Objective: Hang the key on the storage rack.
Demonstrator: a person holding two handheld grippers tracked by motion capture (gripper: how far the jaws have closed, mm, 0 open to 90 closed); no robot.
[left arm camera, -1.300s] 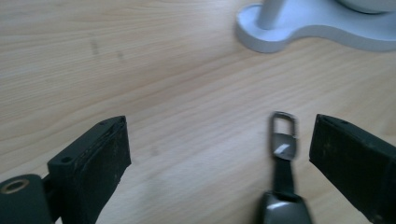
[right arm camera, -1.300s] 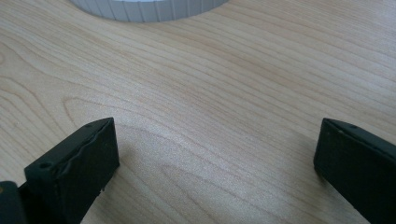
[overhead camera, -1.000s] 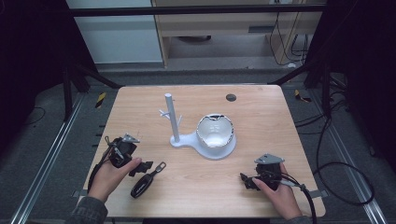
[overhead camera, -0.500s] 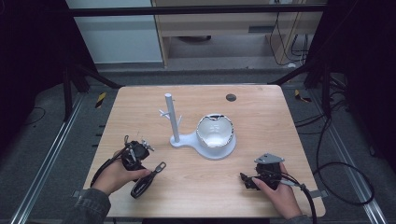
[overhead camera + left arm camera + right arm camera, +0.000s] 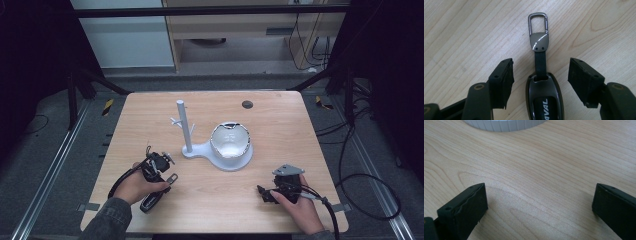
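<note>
Hovering low over the counter point(image 5: 300, 125), the left gripper point(image 5: 540, 75) has its jaws spread wide to either side of a dark key fob point(image 5: 543, 100), neither jaw touching it. The fob lies flat near the front left of the counter, its strap running out to a metal carabiner clip point(image 5: 538, 21) that points away from the gripper. From where I stand this looks like the approach to a pick-up: the jaws frame the top of the fob and its strap but nothing is held yet. A white stand point(image 5: 186, 130) with a peg post and a shallow dish point(image 5: 230, 142) sits mid-counter, well apart from the fob, and may be where it is meant to go, though I can't be sure. The right gripper point(image 5: 539, 205) rests near the front right, jaws wide and empty over bare wood. Next, I'd guess, the left jaws need to drop a little and close squarely across the fob.
</note>
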